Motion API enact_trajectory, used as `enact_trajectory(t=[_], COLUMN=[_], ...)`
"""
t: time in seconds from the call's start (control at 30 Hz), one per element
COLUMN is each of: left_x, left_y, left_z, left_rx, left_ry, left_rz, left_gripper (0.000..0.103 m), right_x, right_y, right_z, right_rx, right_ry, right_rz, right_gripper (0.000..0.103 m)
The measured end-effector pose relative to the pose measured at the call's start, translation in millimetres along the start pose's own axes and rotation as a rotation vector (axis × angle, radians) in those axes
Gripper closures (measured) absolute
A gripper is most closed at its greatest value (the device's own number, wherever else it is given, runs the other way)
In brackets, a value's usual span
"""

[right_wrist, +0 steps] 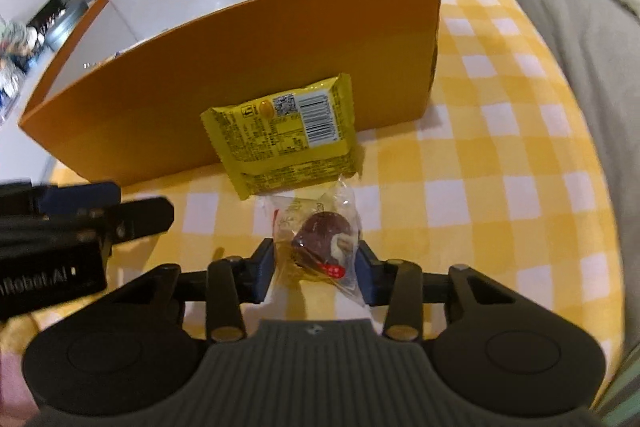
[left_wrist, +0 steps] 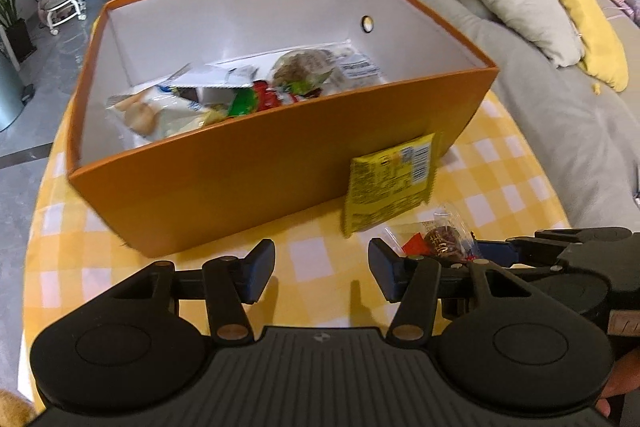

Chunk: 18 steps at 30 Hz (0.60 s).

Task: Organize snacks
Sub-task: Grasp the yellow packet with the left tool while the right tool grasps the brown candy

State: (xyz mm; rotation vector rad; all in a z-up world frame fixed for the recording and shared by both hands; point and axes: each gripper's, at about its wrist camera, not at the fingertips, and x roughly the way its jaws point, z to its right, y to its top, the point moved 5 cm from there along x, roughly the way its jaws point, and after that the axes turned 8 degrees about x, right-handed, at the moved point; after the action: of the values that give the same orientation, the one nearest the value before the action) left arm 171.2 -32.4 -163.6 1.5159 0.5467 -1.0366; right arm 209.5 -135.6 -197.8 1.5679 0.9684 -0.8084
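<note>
White lettering reading "Robot.AI" marks our left gripper (right_wrist: pixel 132 215) as seen from the right wrist; the yellow packet (right_wrist: pixel 282 135) shows a barcode and QR code, its print too small to read. Our right gripper (right_wrist: pixel 316 263) clamps a clear-wrapped chocolate sweet (right_wrist: pixel 320 231) on the checked tablecloth (right_wrist: pixel 500 167). Our left gripper's fingers stand apart, empty, before the orange box (left_wrist: pixel 240 183) of snacks.
</note>
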Motion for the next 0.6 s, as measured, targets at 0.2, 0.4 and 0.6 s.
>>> enact_trajectory(t=[0.2,0.4,0.6], left_x=[14.6,40.0,52.4], left_y=[11.3,20.1,27.8], left_z=[16.4,27.3,36.1], left_rx=[0.041,0.113,0.127], left_ry=[-0.026,-0.017,-0.061], left_rz=[0.027,0.019,0.009], left_gripper=[0.028,0.025,0.028], right_x=[-4.5,-6.7,-0.5], right_y=[13.4,28.0,28.1], right_z=[35.2,54.0,55.8], right_rx=[0.025,0.047,0.039], right_ry=[-0.066,-0.028,-0.016], right_rz=[0.038,0.080,0.069], right_gripper=[0.065,0.065,0.065])
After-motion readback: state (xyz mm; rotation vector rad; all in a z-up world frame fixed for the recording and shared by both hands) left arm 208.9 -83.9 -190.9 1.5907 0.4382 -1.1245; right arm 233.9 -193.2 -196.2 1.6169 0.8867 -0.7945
